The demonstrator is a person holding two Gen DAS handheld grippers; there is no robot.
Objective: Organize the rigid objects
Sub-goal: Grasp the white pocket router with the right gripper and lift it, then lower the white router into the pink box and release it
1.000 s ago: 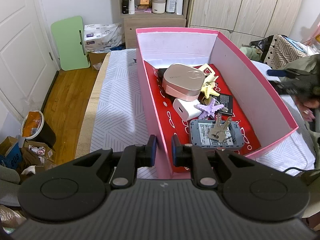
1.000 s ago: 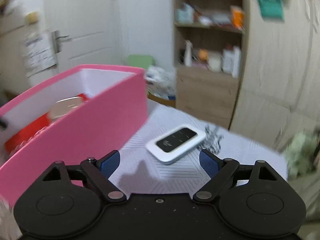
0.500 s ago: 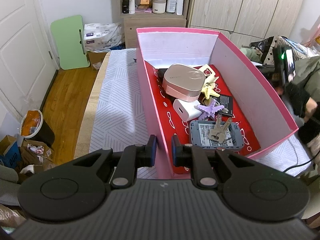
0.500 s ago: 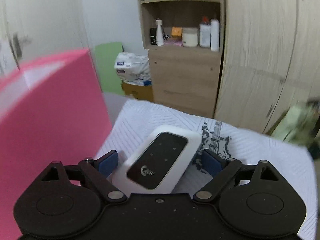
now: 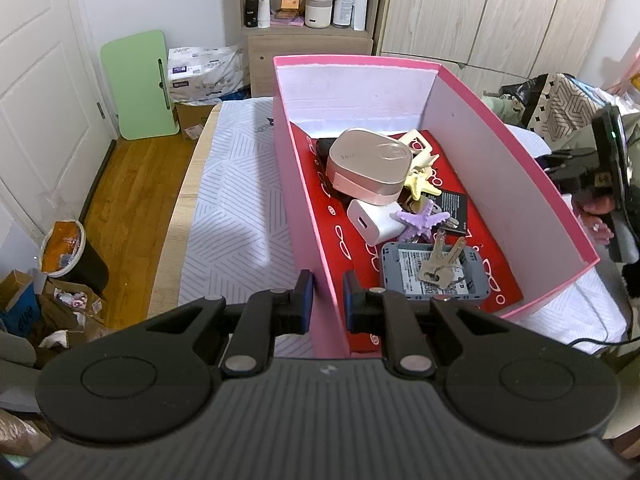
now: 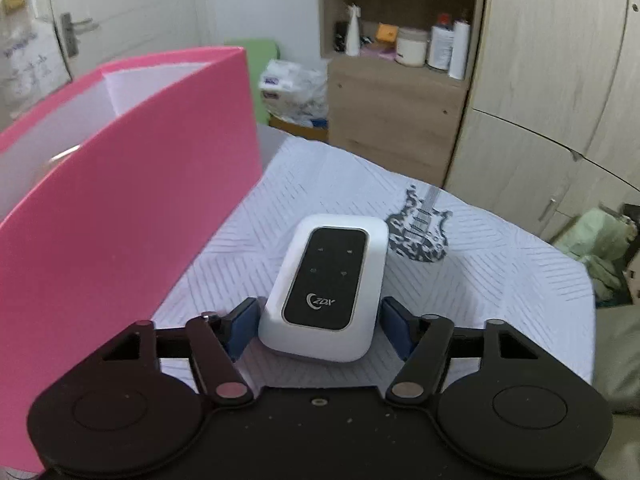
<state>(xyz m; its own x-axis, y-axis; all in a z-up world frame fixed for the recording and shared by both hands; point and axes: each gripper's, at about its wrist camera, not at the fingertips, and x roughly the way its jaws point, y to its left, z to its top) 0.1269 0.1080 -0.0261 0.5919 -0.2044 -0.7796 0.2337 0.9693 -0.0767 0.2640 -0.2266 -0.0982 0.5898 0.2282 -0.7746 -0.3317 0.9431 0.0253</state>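
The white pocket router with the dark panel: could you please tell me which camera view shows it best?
The right wrist view. There the white router lies flat on the striped cloth beside the pink box, between the open right gripper's fingers, its dark panel fully visible. The left wrist view does not show it, only the box's contents.

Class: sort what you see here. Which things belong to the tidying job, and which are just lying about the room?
Part of the job:
pink box, clamped by the left gripper
white pocket router, between the right gripper's open fingers
keys, white charger, already boxed

Just lying about:
green board
shelf bottles
bin
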